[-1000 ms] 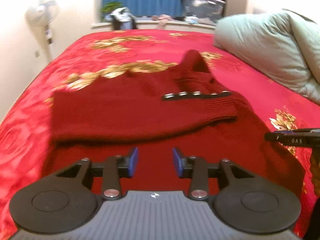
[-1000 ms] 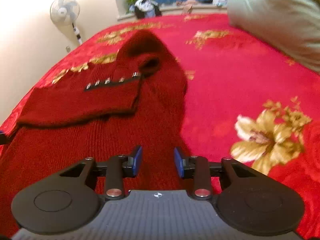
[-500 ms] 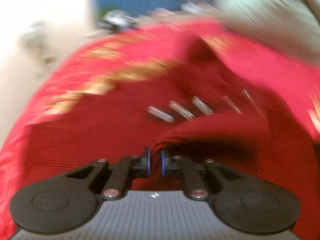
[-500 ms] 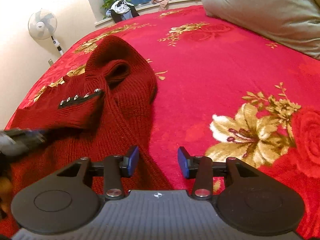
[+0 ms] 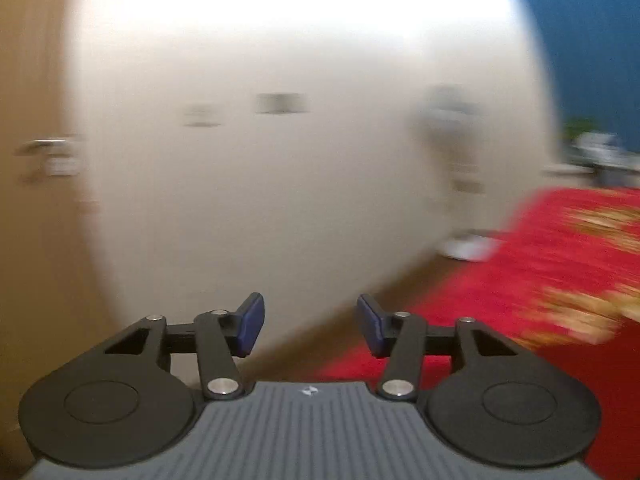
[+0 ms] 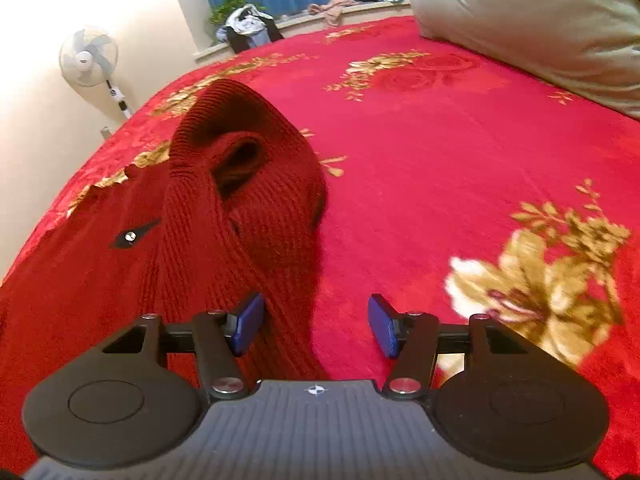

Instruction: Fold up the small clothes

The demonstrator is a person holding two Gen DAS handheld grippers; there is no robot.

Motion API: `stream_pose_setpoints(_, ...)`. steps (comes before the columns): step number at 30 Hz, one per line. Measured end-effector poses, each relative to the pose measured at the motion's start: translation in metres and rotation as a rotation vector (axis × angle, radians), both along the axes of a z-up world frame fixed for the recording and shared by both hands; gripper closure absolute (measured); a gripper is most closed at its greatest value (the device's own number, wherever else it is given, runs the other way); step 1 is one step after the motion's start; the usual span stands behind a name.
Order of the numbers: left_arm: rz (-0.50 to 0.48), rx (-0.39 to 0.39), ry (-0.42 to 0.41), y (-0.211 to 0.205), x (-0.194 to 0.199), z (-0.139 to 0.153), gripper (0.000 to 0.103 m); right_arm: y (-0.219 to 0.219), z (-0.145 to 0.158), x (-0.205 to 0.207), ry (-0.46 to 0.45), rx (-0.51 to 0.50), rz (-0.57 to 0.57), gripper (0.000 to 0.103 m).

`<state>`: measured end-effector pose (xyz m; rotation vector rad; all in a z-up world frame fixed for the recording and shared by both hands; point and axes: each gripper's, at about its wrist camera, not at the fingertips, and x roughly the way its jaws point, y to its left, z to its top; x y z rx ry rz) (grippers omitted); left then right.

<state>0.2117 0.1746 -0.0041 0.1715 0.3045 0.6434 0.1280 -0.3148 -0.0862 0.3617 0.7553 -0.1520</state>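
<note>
Sweater vs right gripper: dark red knit sweater (image 6: 224, 216) spread from about 9 to 12 o'clock of the right gripper (image 6: 316, 326); a ribbed fold running down under the left blue pad (image 6: 248, 322), the sweater's right edge passing between the pads at the bottom.
Right gripper state: released, jaws opening, pads pressing nothing.
Left gripper state: left gripper (image 5: 310, 324) released, jaws opening, nothing between the pads; aimed off the bed at a blurred pale wall (image 5: 280, 160).
Sweater location: on the red floral bedspread (image 6: 440, 152), left half of the right wrist view; not seen in the left wrist view.
Edges: bed edge at 9 to 10 o'clock, fan (image 6: 89, 58) beyond it; grey-green duvet (image 6: 532, 20) at 1 to 2 o'clock.
Open room: bare bedspread from 12 to 4 o'clock.
Sweater look: ribbed knit, collar opening raised at 11 o'clock, dark tab with one metal stud (image 6: 130, 235) at 10 o'clock.
</note>
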Motion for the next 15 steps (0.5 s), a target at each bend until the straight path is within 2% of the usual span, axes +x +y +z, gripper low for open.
stream_pose_setpoints(3,-0.233,-0.003,0.082,-0.037,0.002,-0.011,0.046,-0.003,-0.002,0.007,-0.018,0.038,0.002,0.044)
stream_pose_setpoints(5,-0.336,0.041,0.097,-0.065,-0.001,-0.017,0.046,-0.011,-0.001,0.006,-0.047,0.098,-0.026,0.044)
stream_pose_setpoints(7,-0.4,0.065,0.096,-0.084,-0.003,-0.02,0.045,-0.021,0.003,0.003,-0.089,0.138,-0.074,0.044)
stream_pose_setpoints(10,-0.457,0.049,0.096,-0.098,0.001,-0.021,0.045,-0.031,0.002,0.004,-0.096,0.169,-0.108,0.044)
stream_pose_setpoints(13,-0.473,0.02,0.114,-0.104,0.011,-0.024,0.045,-0.029,-0.012,0.019,-0.044,0.238,-0.042,0.044)
stream_pose_setpoints(15,-0.473,0.007,0.125,-0.107,0.022,-0.026,0.045,-0.024,-0.016,0.029,-0.035,0.248,-0.009,0.044)
